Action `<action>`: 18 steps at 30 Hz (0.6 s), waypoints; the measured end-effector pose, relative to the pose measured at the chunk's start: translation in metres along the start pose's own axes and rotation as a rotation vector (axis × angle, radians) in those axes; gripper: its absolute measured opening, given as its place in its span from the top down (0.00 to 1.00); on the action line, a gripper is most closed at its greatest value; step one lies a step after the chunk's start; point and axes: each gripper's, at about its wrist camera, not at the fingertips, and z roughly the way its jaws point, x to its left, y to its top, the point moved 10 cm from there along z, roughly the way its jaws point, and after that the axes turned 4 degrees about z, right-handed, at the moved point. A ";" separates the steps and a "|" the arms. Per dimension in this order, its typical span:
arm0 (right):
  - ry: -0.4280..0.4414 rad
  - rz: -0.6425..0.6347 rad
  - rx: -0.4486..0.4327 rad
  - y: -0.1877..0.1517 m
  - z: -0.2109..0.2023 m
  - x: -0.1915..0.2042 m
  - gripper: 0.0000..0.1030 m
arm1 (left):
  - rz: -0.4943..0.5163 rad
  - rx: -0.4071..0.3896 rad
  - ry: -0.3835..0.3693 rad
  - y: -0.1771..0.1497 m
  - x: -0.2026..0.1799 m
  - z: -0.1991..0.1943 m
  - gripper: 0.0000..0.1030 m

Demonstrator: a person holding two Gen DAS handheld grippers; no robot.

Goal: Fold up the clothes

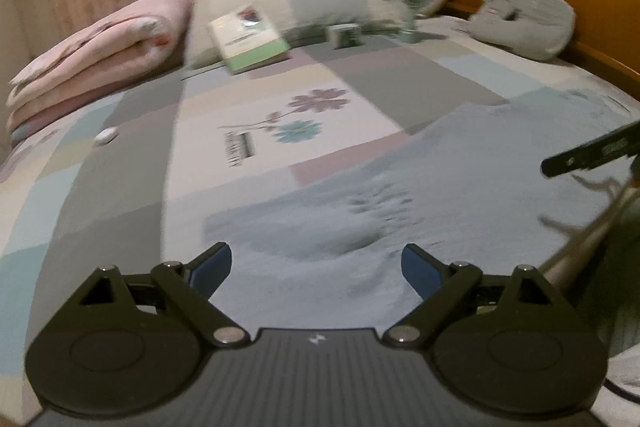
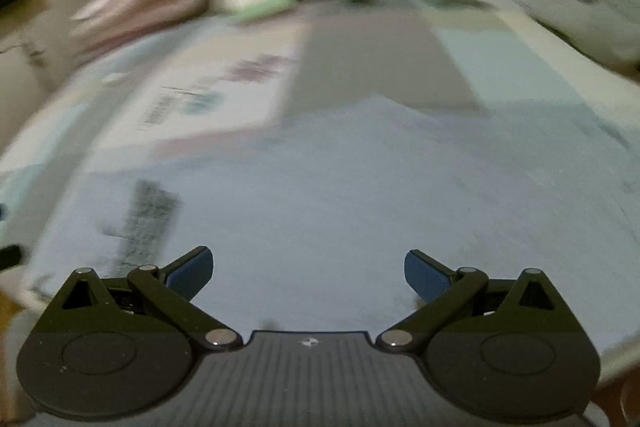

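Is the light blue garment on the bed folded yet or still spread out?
Spread: the light blue garment lies flat across the bed, no layers visible.

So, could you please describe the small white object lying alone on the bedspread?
Start at the folded pink blanket on the bed's left side. Just below it, on a grey patch of the patchwork bedspread, lies a small white oval object, the only loose item there.

right wrist view motion-blurred, print on light blue garment (image 2: 148, 215) unreadable, right hand-held gripper (image 1: 592, 151) cut off at frame edge, book (image 1: 248, 41) title illegible
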 end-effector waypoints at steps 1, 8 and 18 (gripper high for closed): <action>-0.016 0.022 0.018 -0.006 0.003 -0.012 0.00 | 0.014 -0.002 -0.014 0.004 -0.009 0.002 0.11; 0.018 0.046 0.009 -0.032 -0.002 -0.031 0.00 | 0.094 -0.009 -0.098 0.025 -0.065 0.014 0.11; 0.042 0.162 -0.055 -0.027 -0.015 -0.065 0.00 | 0.137 0.016 -0.136 0.025 -0.101 0.020 0.11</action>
